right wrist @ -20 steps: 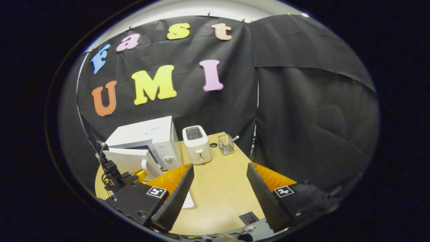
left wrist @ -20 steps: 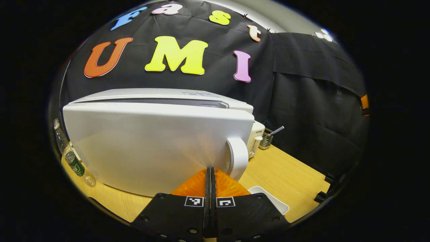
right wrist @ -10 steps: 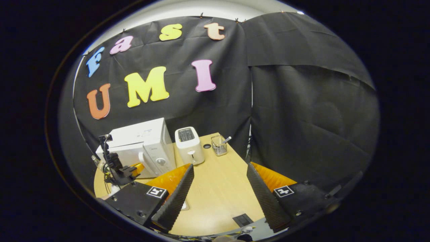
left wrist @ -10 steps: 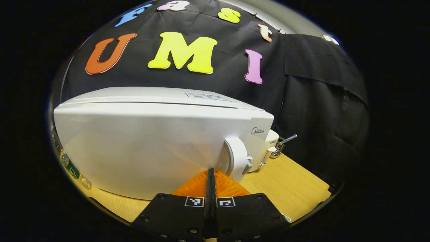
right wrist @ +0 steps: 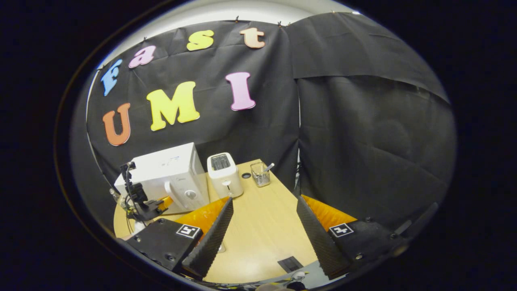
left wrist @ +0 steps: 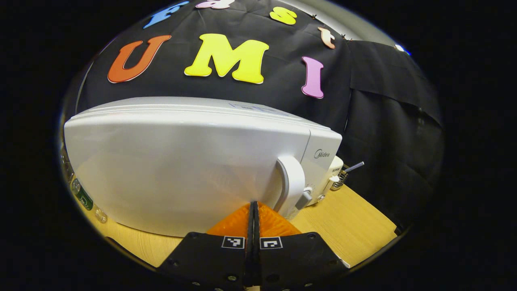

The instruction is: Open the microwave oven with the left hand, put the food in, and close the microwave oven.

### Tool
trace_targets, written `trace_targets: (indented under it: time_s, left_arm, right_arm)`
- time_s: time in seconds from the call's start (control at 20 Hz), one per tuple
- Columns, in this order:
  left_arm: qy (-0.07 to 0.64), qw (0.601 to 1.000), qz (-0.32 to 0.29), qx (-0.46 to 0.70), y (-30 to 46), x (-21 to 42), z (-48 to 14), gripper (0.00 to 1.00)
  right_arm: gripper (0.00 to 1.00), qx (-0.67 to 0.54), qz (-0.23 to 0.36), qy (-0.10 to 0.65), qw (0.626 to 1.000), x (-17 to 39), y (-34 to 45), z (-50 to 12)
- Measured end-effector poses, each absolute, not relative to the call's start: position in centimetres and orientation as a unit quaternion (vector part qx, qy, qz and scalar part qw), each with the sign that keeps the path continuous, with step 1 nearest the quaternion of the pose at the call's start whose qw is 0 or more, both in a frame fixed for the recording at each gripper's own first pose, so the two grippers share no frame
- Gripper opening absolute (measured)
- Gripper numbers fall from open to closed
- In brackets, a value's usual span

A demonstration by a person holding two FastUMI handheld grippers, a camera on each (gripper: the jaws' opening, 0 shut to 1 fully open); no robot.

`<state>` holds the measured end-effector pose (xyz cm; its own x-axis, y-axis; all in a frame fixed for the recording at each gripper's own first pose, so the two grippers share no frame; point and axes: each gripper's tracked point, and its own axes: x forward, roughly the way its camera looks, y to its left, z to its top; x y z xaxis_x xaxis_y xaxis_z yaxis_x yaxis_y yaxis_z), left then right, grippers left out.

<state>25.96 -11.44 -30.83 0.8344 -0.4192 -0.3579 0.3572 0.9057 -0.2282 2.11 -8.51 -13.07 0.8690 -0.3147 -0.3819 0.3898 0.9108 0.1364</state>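
The white microwave (left wrist: 181,161) stands close in front in the left gripper view, its door flush with the body and the inside hidden. My left gripper (left wrist: 253,207) is shut with nothing between its fingers, and its tips rest against the lower door just left of the handle (left wrist: 291,186). In the right gripper view the microwave (right wrist: 165,173) sits at the table's back left, with the left gripper (right wrist: 155,204) against its front. My right gripper (right wrist: 264,200) hangs open and empty high over the wooden table (right wrist: 258,230).
A white toaster (right wrist: 224,173) stands right of the microwave, then a wire holder with a utensil (right wrist: 260,174). Small bottles (left wrist: 80,196) stand left of the microwave. A dark plate (right wrist: 288,263) is set into the table's front edge.
The microwave door went from ajar to fully shut as my left gripper pushed forward against it. The right gripper stayed open and drifted only slightly.
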Motion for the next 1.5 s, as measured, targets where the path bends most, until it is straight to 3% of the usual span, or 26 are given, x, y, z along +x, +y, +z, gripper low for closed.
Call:
trace_targets:
  time_s: [0.4,0.5,0.85,1.4,1.45,1.5]
  left_arm:
    - [0.207,0.964,-0.161,-0.042,-8.5,22.6,-31.2,0.03]
    - [0.191,0.967,-0.165,-0.038,-7.9,21.0,-30.2,0.95]
    - [0.174,0.974,-0.143,-0.023,-5.4,16.7,-27.4,0.92]
    - [0.132,0.987,-0.090,-0.020,-1.9,4.5,-16.0,0.92]
    - [0.122,0.988,-0.096,-0.022,-2.3,3.4,-14.4,0.92]
    - [0.111,0.989,-0.093,-0.022,-2.4,2.6,-12.8,0.92]
  right_arm:
    - [1.00,0.106,-0.168,0.183,0.963,1.5,-7.8,-13.7]
    - [1.00,0.108,-0.165,0.183,0.963,1.3,-7.5,-13.8]
    - [1.00,0.097,-0.142,0.188,0.967,0.3,-5.6,-14.9]
    - [1.00,0.081,-0.047,0.187,0.978,0.7,-1.2,-16.3]
    - [0.91,0.081,-0.034,0.184,0.979,0.9,-0.9,-16.1]
    - [1.00,0.081,-0.023,0.179,0.980,1.1,-0.8,-15.7]
